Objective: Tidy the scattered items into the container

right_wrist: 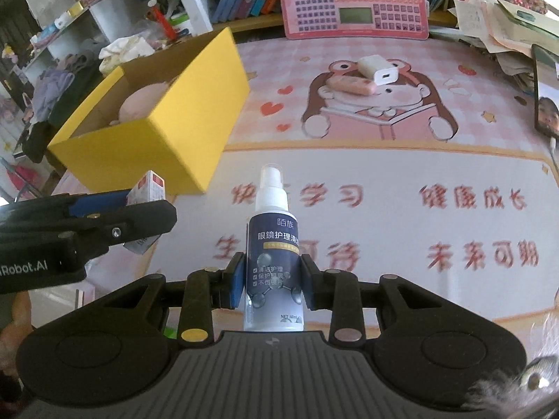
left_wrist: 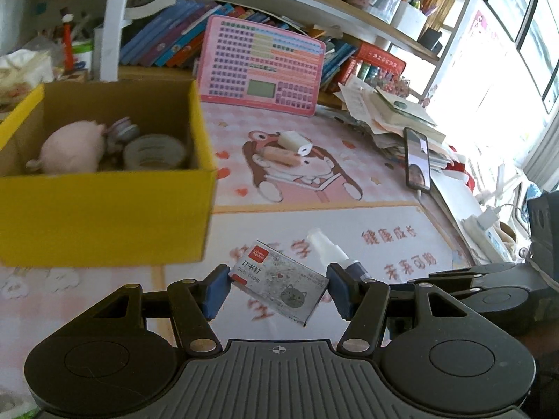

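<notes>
**Both grippers carry items beside the yellow box**

The left gripper (left_wrist: 277, 288) clamps a flat rectangular staple box (left_wrist: 279, 281) between its blue pads, which press on its two short ends. The box is thin card, glossy, with a red logo patch at one corner, printed characters and a grey cat drawing on a speckled grey face. It sits tilted, the red corner higher, above the desk mat (left_wrist: 384, 220).

The right gripper (right_wrist: 272, 284) is clenched on a small spray bottle (right_wrist: 274, 241), a smooth plastic cylinder with a dark blue label, white lettering and a white pump head under a clear cap. The bottle stands along the fingers, nozzle pointing away from the camera.

The mat is soft-looking, pink and white, printed with a cartoon animal and red characters. On it, well apart from both grippers, lie a white blocky charger (right_wrist: 375, 68) and, touching it, a pinkish rounded stick (right_wrist: 353, 85).

The yellow cardboard box (left_wrist: 104, 216) stands open-topped to the left, brown inside. It holds a pink plush toy (left_wrist: 73, 148) and a roll of tape (left_wrist: 153, 152).

Both grippers angle downward towards the mat, side by side, the left one nearer the box.
</notes>
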The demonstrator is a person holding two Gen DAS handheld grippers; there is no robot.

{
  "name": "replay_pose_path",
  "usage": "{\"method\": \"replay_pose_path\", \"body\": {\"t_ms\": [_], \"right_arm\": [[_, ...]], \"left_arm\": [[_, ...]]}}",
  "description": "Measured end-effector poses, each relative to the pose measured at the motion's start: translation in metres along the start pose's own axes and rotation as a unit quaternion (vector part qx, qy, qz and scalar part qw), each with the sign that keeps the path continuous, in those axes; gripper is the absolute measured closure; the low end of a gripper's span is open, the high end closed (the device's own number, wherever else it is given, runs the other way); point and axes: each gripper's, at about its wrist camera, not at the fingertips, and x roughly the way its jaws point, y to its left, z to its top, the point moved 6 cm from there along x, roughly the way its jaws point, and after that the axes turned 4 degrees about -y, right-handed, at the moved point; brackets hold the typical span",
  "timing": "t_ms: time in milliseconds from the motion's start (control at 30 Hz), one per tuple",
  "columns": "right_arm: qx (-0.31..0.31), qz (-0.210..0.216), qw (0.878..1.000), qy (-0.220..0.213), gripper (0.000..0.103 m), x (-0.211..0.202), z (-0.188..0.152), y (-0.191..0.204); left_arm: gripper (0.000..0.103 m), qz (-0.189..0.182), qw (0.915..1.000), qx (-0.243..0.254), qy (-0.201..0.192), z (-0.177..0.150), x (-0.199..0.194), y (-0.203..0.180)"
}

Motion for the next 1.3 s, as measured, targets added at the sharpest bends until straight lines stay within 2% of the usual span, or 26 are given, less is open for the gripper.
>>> {"method": "replay_pose_path", "body": {"t_ms": [267,567,1300], "right_arm": [[0.003,-0.006,1.0,-0.003,0.073,-0.004,-0.026,0.044],[-0.008,-0.001,1.0,-0.006,0.073,-0.007,-0.04,0.084],[-0.088,0.035,0.995,0.003,0.073,0.012,-0.034,0.157]], "left_arm": [[0.043,-0.006,1.0,-0.002,-0.002,-0.017,-0.033,0.03],[0.043,-0.003,1.0,-0.006,-0.002,-0.034,-0.062,0.054],[0.043,0.045,0.9965,-0.057,-0.041,-0.043,-0.106,0.114]]}}
